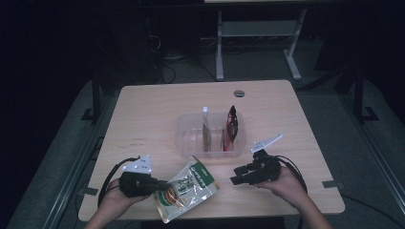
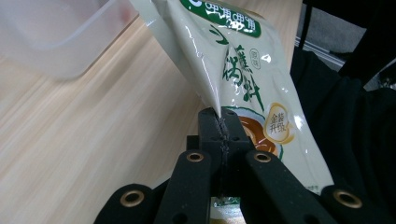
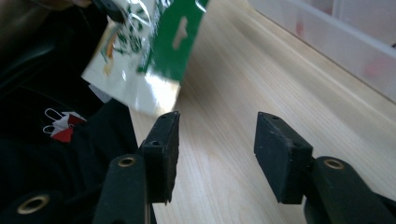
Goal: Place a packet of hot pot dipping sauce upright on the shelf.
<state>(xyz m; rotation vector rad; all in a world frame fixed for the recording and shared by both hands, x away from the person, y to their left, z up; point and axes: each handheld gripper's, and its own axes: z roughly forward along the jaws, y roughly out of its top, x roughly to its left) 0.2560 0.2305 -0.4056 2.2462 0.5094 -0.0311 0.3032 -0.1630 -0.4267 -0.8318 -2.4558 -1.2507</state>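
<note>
The left hand-held gripper (image 1: 160,184) is clenched on the edge of a cream and green seasoning pouch (image 1: 187,187), which lies at about six o'clock on the wooden surface (image 1: 143,119), near its front edge. In the left gripper view the jaws meet tightly on a fold of the pouch (image 2: 243,70), lifting that side off the wood. The right hand-held gripper (image 1: 237,175) sits at about five o'clock, just right of the pouch, its jaws released and well apart, with bare wood between the pads (image 3: 282,149) and nothing held.

The pouch carries white Chinese characters on a green band at its top, larger green characters down its face, a gold badge and a picture of a brown dish; I cannot read them further.

At the middle of the surface, directly behind the pouch at twelve o'clock from it, stands a clear plastic bin (image 1: 188,138). A slim pale sachet (image 1: 206,131) stands upright in it near its middle, and a red and black packet (image 1: 231,126) stands to the right. A small round grommet (image 1: 239,93) sits near the far edge.
</note>
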